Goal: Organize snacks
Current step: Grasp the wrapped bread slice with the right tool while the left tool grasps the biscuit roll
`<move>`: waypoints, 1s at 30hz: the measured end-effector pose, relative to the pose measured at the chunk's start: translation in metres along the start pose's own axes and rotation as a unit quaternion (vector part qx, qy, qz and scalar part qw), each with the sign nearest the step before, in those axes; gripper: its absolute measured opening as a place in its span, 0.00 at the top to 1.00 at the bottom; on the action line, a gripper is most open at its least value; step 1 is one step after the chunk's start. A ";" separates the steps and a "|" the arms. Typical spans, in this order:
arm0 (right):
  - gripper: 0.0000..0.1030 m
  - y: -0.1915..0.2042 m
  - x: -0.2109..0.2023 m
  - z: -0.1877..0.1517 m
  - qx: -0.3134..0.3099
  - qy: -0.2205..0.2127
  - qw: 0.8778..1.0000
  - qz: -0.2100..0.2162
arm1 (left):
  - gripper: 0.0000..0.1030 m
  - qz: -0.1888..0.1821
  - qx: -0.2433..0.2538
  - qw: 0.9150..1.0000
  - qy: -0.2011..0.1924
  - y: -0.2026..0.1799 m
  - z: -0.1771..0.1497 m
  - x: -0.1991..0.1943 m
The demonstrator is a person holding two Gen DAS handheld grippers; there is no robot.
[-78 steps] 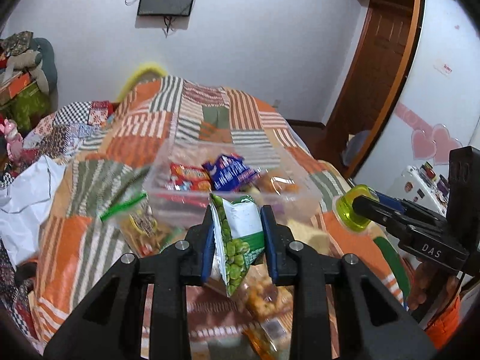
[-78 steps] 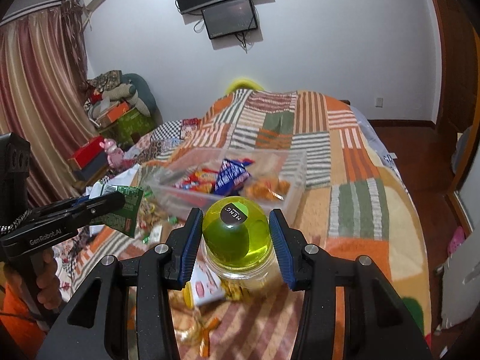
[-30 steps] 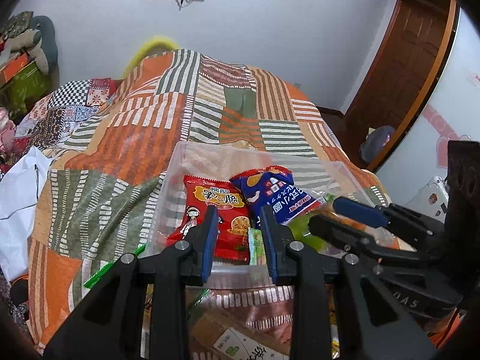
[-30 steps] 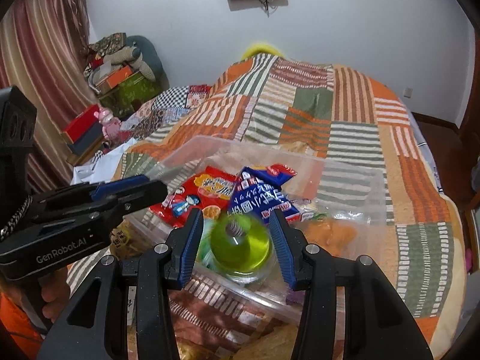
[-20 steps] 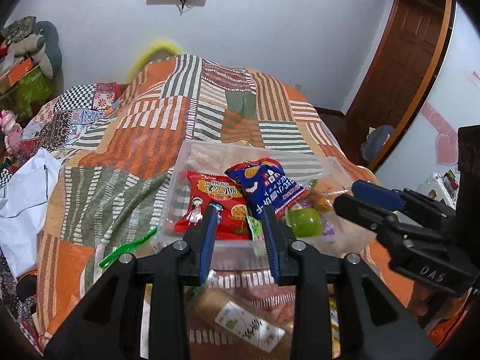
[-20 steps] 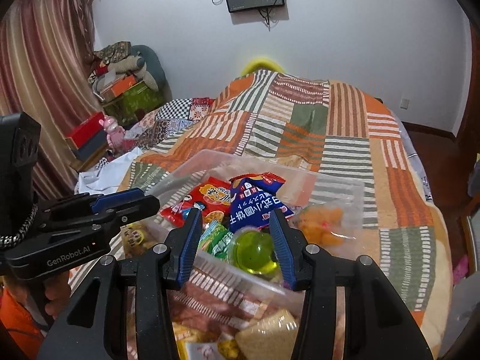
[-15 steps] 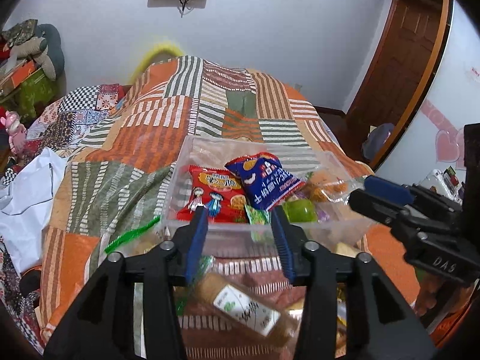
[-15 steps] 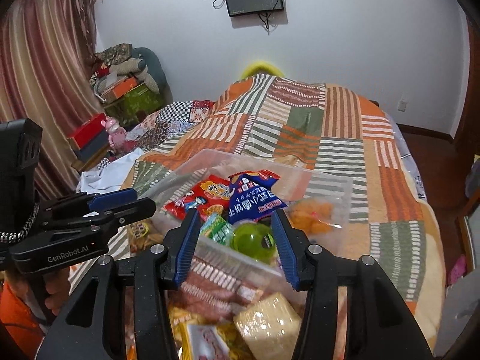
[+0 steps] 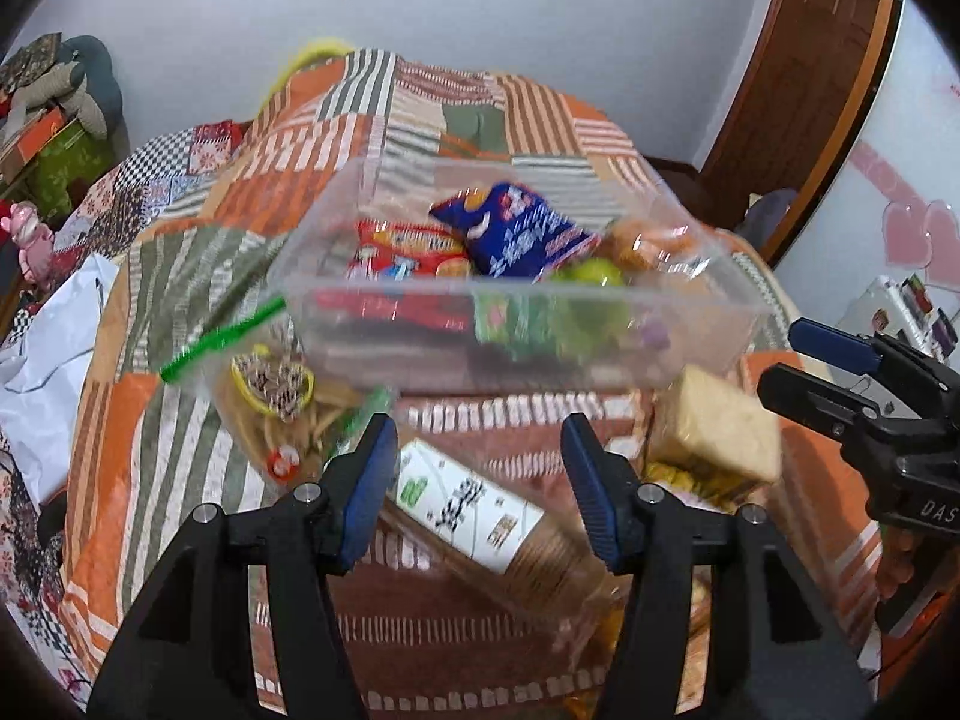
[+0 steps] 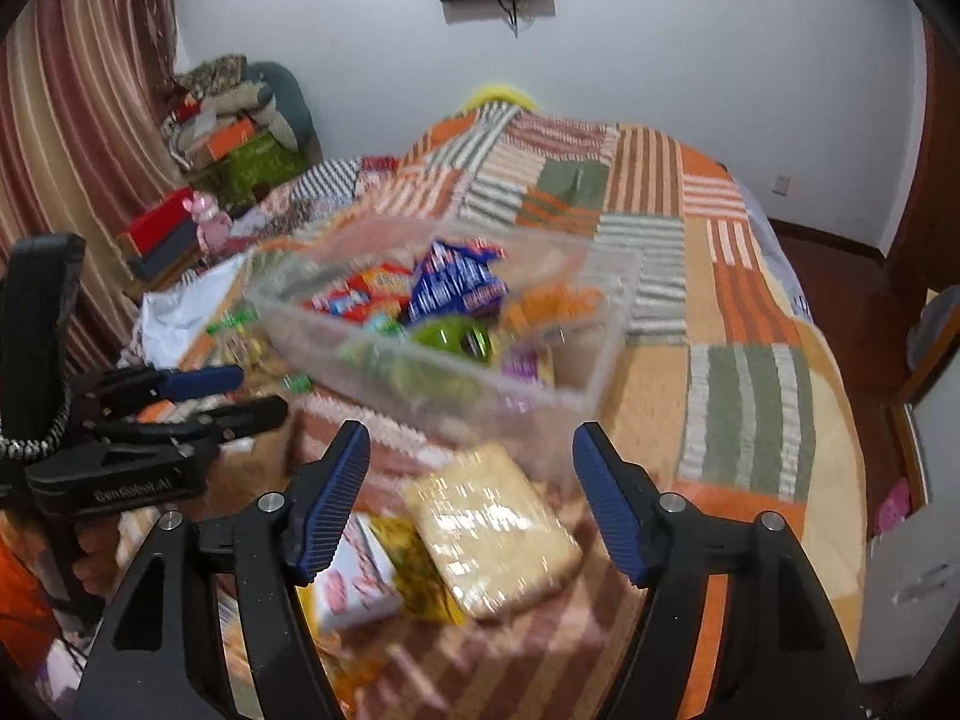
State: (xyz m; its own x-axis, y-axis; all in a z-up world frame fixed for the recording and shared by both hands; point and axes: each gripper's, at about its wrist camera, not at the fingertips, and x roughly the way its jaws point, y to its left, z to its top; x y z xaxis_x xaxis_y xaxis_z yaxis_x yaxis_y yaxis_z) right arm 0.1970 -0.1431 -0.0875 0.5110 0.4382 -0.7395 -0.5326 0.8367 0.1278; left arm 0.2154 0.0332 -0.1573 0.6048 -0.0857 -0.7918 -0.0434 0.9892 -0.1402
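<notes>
Left wrist view: left gripper (image 9: 480, 468) spread wide, gripping nothing, hovering near the clear bin's (image 9: 708, 300) front wall. Inside the bin: red packet (image 9: 408, 249), blue packet (image 9: 516, 228), green jelly cup (image 9: 591, 272), green pea packet (image 9: 510, 318). Before the bin, on the quilt (image 9: 198, 264): wrapped cracker roll (image 9: 480, 516), pale biscuit pack (image 9: 714, 429). Right of the bin, right gripper (image 9: 786, 360) parted.

Right wrist view: right gripper (image 10: 471, 468) released, empty, above the biscuit pack (image 10: 492, 534) just before the bin (image 10: 594, 372). Left of the bin, left gripper (image 10: 255, 393) parted.
</notes>
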 end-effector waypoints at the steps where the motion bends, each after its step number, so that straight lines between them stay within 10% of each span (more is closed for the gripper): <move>1: 0.35 -0.002 0.004 -0.002 0.001 0.006 1.000 -0.001 | 0.45 0.004 0.001 1.000 0.004 0.001 -0.003 0.002; 18: 0.30 -0.006 0.023 -0.029 -0.006 0.070 0.998 0.006 | 0.41 0.030 0.016 0.998 0.044 0.032 -0.063 -0.009; 30: 0.34 0.001 0.019 -0.036 -0.017 0.066 0.998 -0.006 | 0.42 0.013 0.011 0.999 0.043 0.026 -0.049 0.005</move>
State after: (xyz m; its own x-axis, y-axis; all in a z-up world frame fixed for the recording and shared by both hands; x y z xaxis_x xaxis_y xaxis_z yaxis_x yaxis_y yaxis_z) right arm 0.1823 -0.1456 -0.1250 0.4253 0.3783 -0.8222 -0.5507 0.8291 0.0966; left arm 0.1788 0.0528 -0.1939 0.5338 -0.0685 -0.8428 -0.0399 0.9936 -0.1060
